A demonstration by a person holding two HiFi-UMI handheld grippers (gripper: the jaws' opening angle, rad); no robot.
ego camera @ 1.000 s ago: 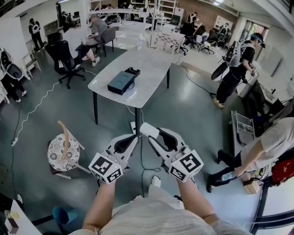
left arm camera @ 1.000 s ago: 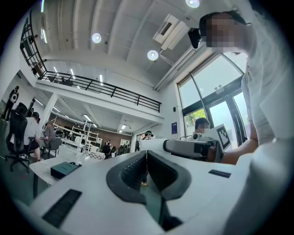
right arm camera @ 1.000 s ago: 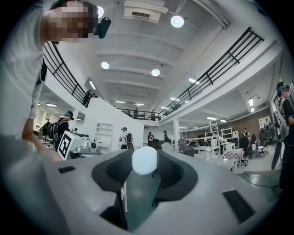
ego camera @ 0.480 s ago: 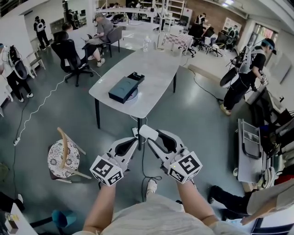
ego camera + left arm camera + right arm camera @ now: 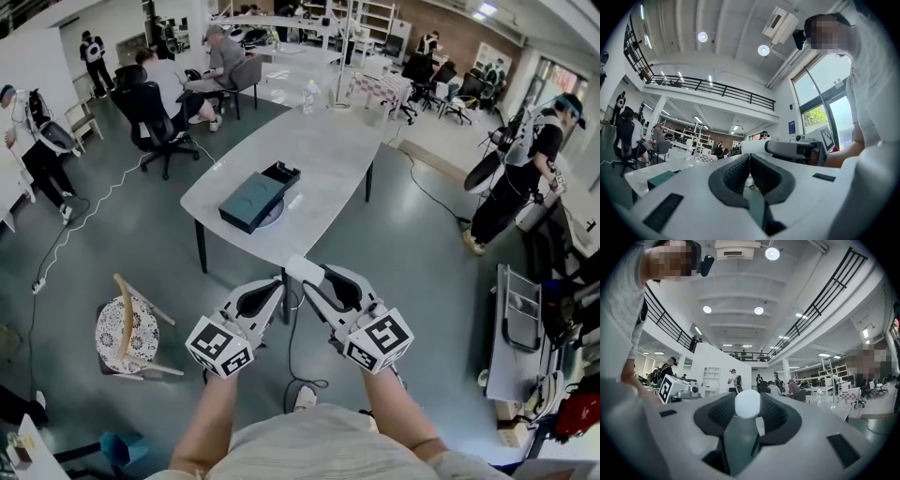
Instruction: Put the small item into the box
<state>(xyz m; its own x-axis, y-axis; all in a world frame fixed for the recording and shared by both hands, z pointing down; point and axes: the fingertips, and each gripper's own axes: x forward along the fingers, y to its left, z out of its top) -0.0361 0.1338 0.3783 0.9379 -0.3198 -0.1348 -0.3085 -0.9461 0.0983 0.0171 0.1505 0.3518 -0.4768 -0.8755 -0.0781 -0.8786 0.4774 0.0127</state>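
Observation:
A dark teal box [image 5: 251,200] lies on the pale table [image 5: 323,155] ahead of me, with a small open black tray [image 5: 281,173] at its far end. My right gripper [image 5: 306,273] is shut on a small white rounded item [image 5: 302,269], held over the floor short of the table's near end. In the right gripper view the white item [image 5: 747,403] sits pinched between the black pads [image 5: 774,414]. My left gripper [image 5: 277,285] hangs beside it, jaws shut and empty. In the left gripper view its tips [image 5: 749,157] meet, and the teal box [image 5: 660,178] shows at the left.
A wooden stool with a patterned seat [image 5: 127,323] stands on the floor at the left. A cable [image 5: 292,347] trails under the table. Seated people on office chairs [image 5: 159,112] are beyond the table, a person [image 5: 520,169] stands right, and a metal rack [image 5: 520,323] stands near right.
The table and box have come nearer and shifted slightly right in the head view. Both grippers keep the same pose, the right one still holding the white item.

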